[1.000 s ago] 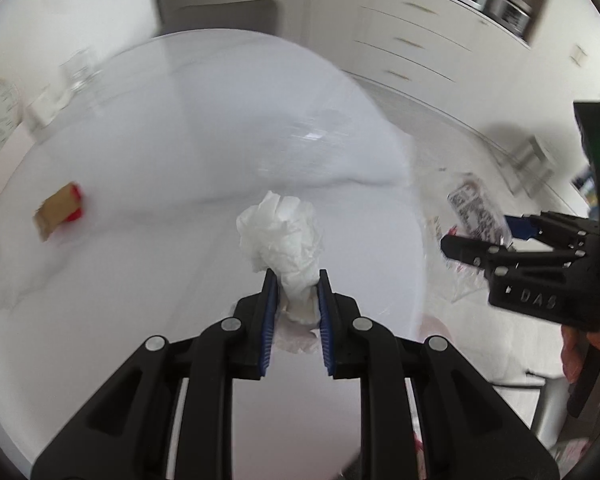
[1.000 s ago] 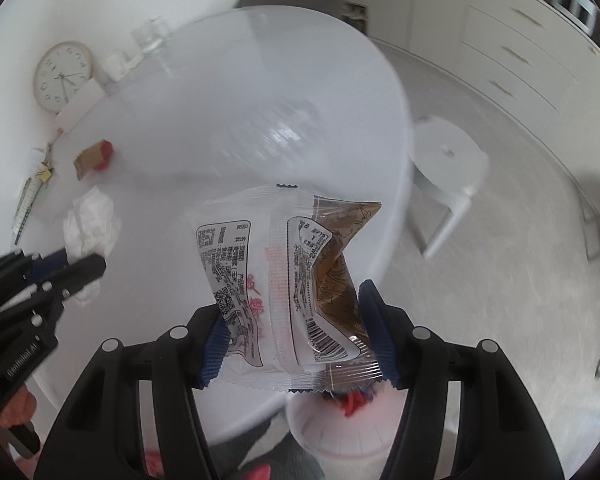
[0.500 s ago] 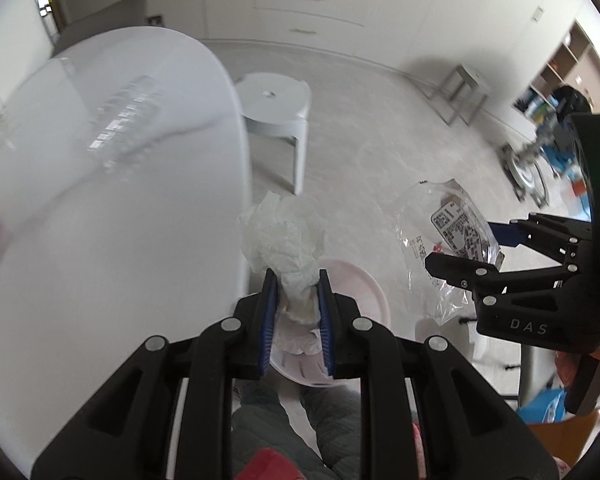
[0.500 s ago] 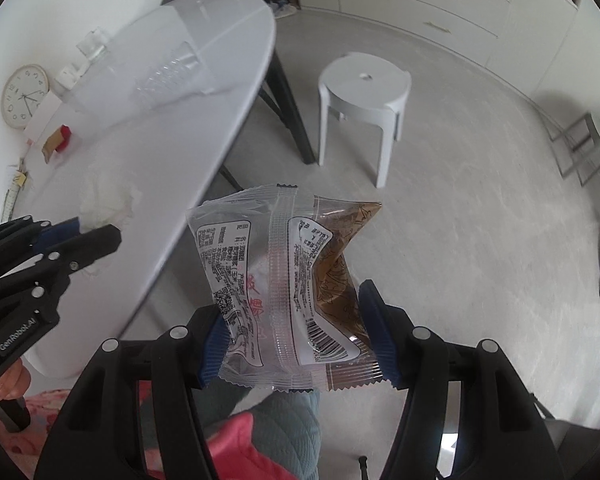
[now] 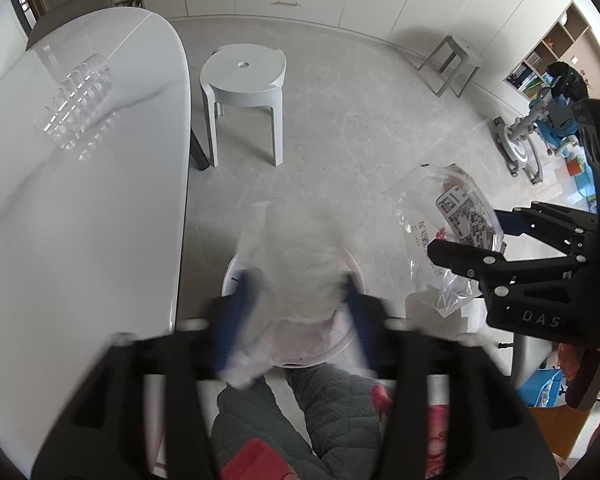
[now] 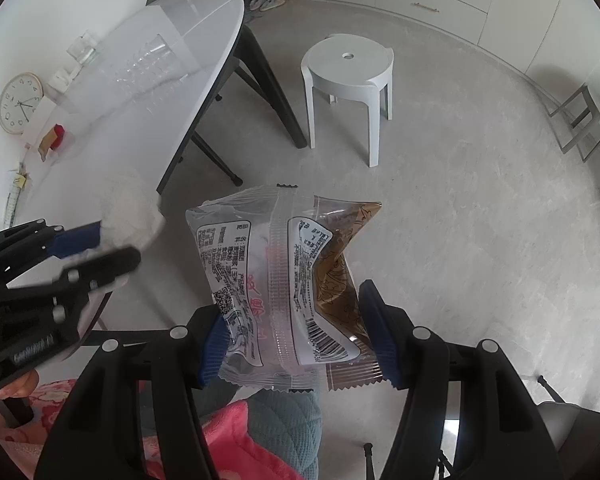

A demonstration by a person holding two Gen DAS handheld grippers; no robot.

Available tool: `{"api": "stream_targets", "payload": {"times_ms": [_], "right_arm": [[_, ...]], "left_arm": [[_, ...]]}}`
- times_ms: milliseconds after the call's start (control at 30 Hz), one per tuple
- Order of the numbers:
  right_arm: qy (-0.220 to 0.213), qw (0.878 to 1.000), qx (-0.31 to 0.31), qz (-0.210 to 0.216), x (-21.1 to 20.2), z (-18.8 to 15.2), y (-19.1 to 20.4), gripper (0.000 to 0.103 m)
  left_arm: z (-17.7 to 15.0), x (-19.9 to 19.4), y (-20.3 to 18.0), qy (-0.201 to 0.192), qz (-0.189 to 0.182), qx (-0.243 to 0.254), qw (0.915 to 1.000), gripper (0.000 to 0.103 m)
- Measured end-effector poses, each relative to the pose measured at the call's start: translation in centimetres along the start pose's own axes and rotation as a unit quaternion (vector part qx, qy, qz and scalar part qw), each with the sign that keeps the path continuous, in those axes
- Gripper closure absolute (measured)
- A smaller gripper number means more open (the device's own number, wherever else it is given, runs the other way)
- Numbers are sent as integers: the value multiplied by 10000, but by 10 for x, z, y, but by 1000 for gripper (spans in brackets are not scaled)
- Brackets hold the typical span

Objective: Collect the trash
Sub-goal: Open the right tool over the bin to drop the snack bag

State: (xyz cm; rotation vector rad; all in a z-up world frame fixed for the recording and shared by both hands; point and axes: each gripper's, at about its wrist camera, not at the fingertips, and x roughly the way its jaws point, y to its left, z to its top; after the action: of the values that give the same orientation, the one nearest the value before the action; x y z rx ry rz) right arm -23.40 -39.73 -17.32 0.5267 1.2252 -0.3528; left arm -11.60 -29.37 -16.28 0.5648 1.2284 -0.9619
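Black right claw (image 5: 496,240), stamped "DAS", pinches barcoded snack wrapper (image 6: 284,280).

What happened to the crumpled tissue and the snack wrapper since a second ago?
Both grippers swung off the white table and out over the floor. The left gripper, shut on the tissue before, has spread its fingers wide above the small white bin; the tissue looks blurred, apparently dropping. The right gripper holds the snack wrapper as before.
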Motion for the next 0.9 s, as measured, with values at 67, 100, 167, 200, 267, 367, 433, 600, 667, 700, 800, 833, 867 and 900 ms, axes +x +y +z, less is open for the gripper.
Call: {"api": "stream_targets", "payload": {"times_ms": [67, 100, 167, 200, 267, 367, 433, 600, 667, 700, 800, 833, 867, 900], "right_arm": [[15, 10000, 26, -1, 1, -1, -3, 42], [20, 10000, 39, 0, 2, -1, -4, 42], [21, 10000, 73, 3, 2, -1, -5, 42], [26, 10000, 96, 13, 3, -1, -6, 41], [25, 9999, 124, 19, 3, 0, -7, 41], [30, 9999, 148, 50, 5, -1, -5, 40], [42, 9999, 124, 62, 6, -2, -3, 40], [131, 9999, 24, 110, 12, -3, 5, 39], [173, 9997, -30, 141, 16, -4, 11, 39], [197, 9997, -54, 159, 18, -4, 13, 38], [243, 9994, -136, 195, 23, -5, 21, 35], [258, 9993, -161, 208, 25, -5, 24, 35], [284, 9992, -190, 212, 26, -5, 27, 34], [302, 9991, -208, 216, 27, -5, 29, 29]], "left_arm": [[-1, -3, -2, -65, 60, 54, 9999, 20], [-2, -4, -3, -90, 56, 84, 9999, 14], [-2, -7, -4, -135, 122, 139, 9997, 8], [-2, -8, -4, -151, 126, 150, 9997, 8], [-4, -10, -3, -160, 131, 156, 9997, 8], [-5, -13, 2, -175, 178, 116, 9996, 8], [-5, -15, 6, -205, 199, 67, 9996, 8], [-6, -23, 17, -315, 250, -115, 9991, 8], [-7, -26, 24, -360, 267, -207, 9988, 8], [-7, -27, 25, -368, 269, -239, 9987, 8], [-8, -30, 33, -395, 284, -358, 9982, 8], [-9, -31, 36, -412, 285, -395, 9980, 8], [-10, -33, 37, -425, 289, -425, 9978, 8], [-11, -33, 39, -430, 291, -440, 9977, 8]]}}
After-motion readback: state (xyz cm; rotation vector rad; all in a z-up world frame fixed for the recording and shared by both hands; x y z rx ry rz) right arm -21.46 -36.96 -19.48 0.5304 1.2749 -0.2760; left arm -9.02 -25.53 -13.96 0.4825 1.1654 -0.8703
